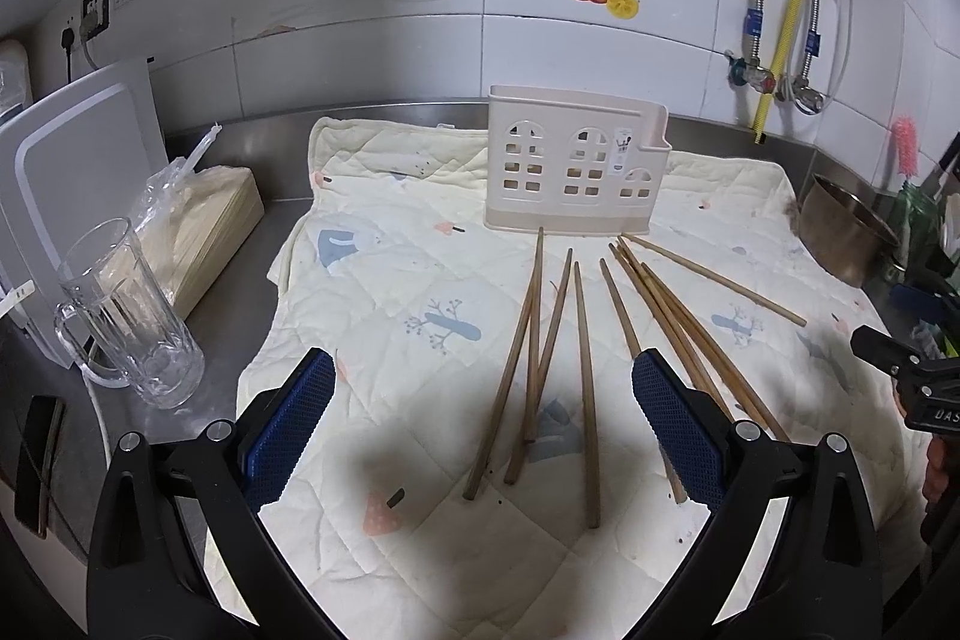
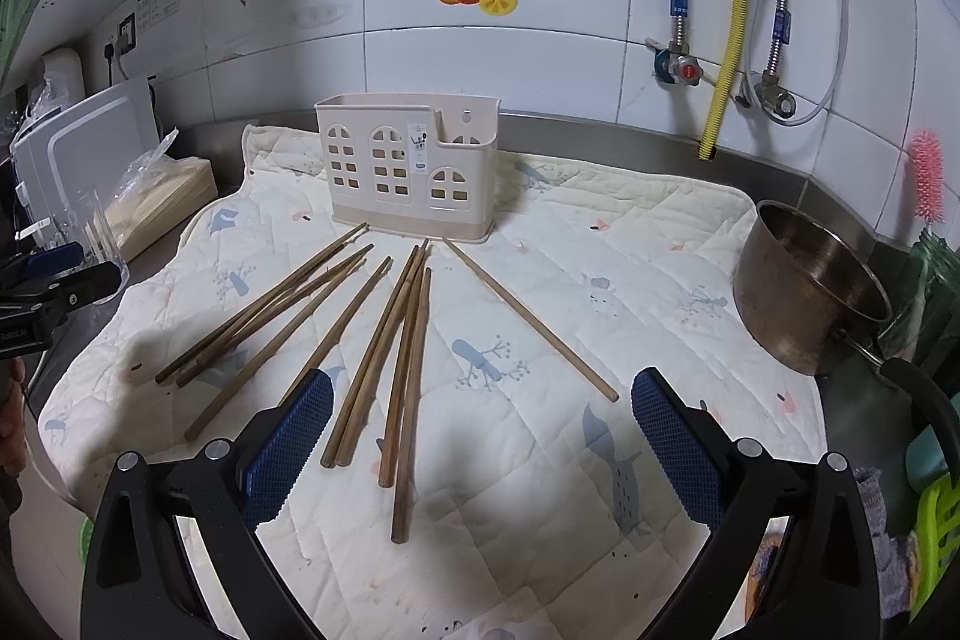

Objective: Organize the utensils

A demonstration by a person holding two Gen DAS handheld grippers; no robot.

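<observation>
Across mid-frame the chopsticks (image 2: 384, 340) lie overlapped below the holder (image 2: 408, 166), both the left gripper (image 1: 483, 424) and right gripper (image 2: 483, 430) spread wide and empty, so a pinch could snag two crossed sticks.

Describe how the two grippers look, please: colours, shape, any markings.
Both the left gripper and the right gripper have black plastic arms with silver screws. Their fingers carry blue pads with a dotted texture. No cables show.
</observation>
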